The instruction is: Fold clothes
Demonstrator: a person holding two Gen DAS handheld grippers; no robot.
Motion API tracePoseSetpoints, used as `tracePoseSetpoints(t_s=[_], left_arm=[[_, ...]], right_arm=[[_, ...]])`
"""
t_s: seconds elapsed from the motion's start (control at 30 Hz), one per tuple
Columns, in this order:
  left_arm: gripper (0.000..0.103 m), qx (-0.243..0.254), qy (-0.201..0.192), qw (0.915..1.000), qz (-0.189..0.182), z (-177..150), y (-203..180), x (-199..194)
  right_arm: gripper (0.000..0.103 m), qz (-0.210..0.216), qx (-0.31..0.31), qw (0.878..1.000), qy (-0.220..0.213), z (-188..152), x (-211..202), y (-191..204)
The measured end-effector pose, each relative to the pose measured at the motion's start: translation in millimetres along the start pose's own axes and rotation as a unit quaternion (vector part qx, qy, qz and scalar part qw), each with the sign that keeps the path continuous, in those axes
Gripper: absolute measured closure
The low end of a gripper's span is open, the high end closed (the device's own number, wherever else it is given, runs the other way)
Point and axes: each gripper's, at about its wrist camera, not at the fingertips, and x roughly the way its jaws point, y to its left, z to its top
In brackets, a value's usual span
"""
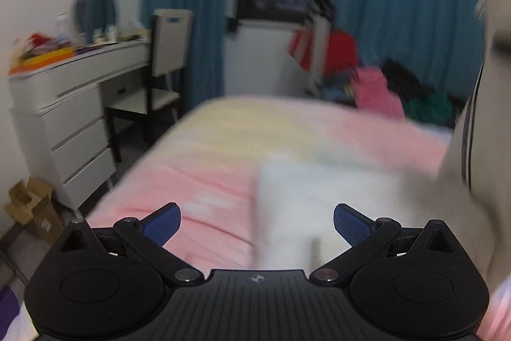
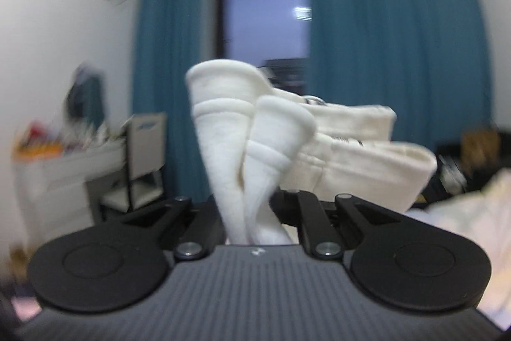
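Between your right gripper's (image 2: 255,226) jaws: 1 cream garment (image 2: 287,146), clamped where 2 thick rolled bands of it run down into the gap. Those bands stand upright in front of the lens, and the rest of the cloth bunches to the right, off the bed. Only the right wrist view shows this grip; its fingertips are hidden by the fabric.

Your left gripper (image 1: 257,224): jaws spread wide, nothing between the 2 blue pads (image 1: 161,222). It hovers over the pink bedspread (image 1: 198,181).

Left wrist view only:
- 1 pale folded cloth (image 1: 297,206) on the bedspread, just beyond the pads, blurred.
- the cream garment (image 1: 485,123) hanging along the right edge of the frame, with a dark cord down it.
- 1 heap of mixed clothes (image 1: 377,85) past the far end of the bed, pink, red and green among them.
- 1 cardboard box (image 1: 32,213) on the floor by the drawers.

Both views:
- 1 white desk (image 1: 80,85) with clutter on top.
- 1 chair (image 1: 159,66) beside it.
- blue curtains (image 2: 383,37) either side of a dark window (image 2: 265,21).
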Motion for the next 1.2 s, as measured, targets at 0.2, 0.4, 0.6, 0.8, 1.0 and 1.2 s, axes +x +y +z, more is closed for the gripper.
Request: tracePoseSetpoints(t_s=[0.2,0.4,0.6,0.8,1.0,1.2], left_arm=[[0.000,-0.146,-0.025,0.9875,-0.055,12.0,73.1,-21.1],[0.003,-0.155,0.025,0.9790,-0.131,6.5,76.4,0.1],[0.005,-0.129,0.057,0.9781,-0.153,-1.4,62.0,15.5],[0.014,-0.118,0.059,0.9786,-0.158,-14.3,45.1,12.5],[0.030,-0.079,0.043,0.9847,-0.149,-18.6,22.5,11.3],[0.035,-0.032,0.056,0.9889,-0.134,-30.4,-0.4,13.9]], right_arm=[[0.094,0.087,-0.162,0.982,0.052,-75.7,20.8,109.5],[0.094,0.121,-0.227,0.962,0.089,-121.9,21.3,146.3],[0.069,0.160,-0.193,0.960,0.122,-100.8,9.3,123.8],[0.030,0.191,-0.139,0.960,0.152,-84.4,-44.3,84.9],[0.030,0.107,-0.042,0.985,0.130,-65.0,-66.9,16.7],[0.030,-0.010,0.023,0.988,0.151,-76.5,-35.2,-24.6]])
